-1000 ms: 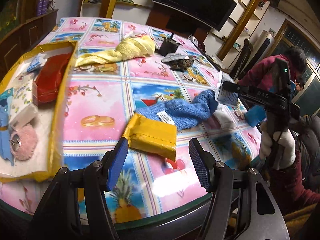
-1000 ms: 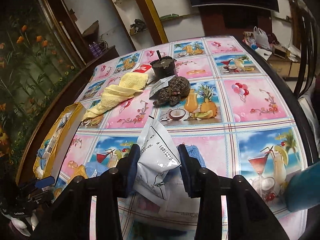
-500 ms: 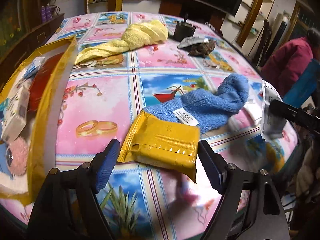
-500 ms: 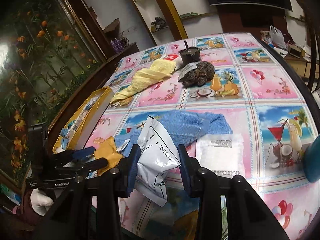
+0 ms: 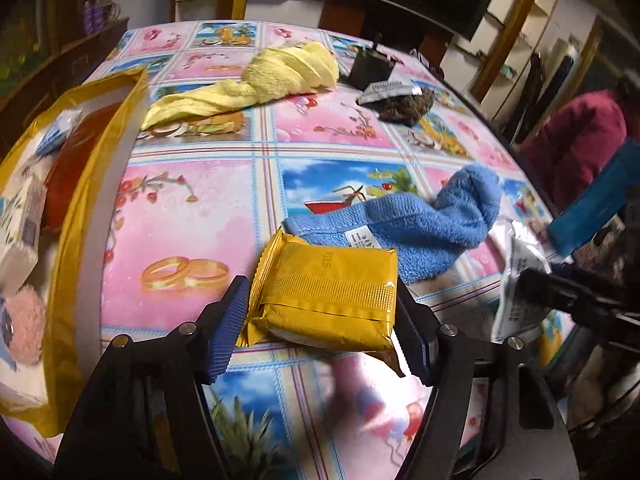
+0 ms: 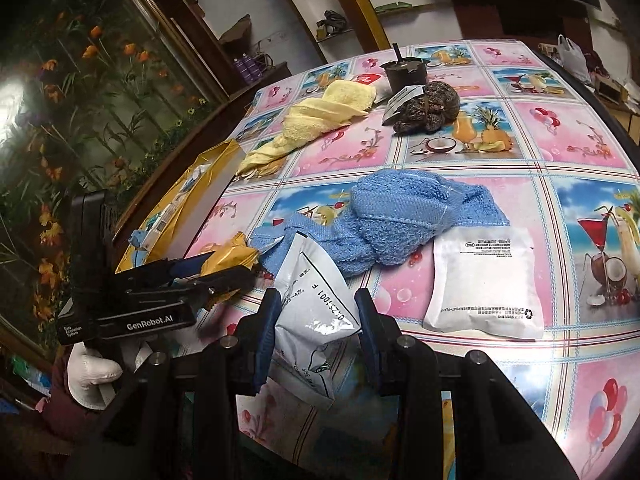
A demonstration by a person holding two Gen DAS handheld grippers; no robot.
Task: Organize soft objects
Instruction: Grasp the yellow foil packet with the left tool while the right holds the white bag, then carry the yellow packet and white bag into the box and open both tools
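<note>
**Left wrist view: yellow packet between closing jaws**

The left hand-held gripper point(image 5: 320, 328) brackets the yellow packet point(image 5: 326, 300) on the bench point(image 5: 200, 208); its jaws have just been closing, pads against the packet's ends. The blue towel point(image 5: 420, 232) lies just behind. The right hand-held gripper point(image 6: 316, 320) clamps a white pouch point(image 6: 316, 312).

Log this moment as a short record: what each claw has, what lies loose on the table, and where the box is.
left claw: jaws just closing around the yellow packet, which rests on the table
right claw: shut on a white pouch, held above the table edge
loose on table: blue towel, yellow towel, second white pouch, brown knitted item
box: yellow-rimmed box at the table's left side, already holding items
</note>
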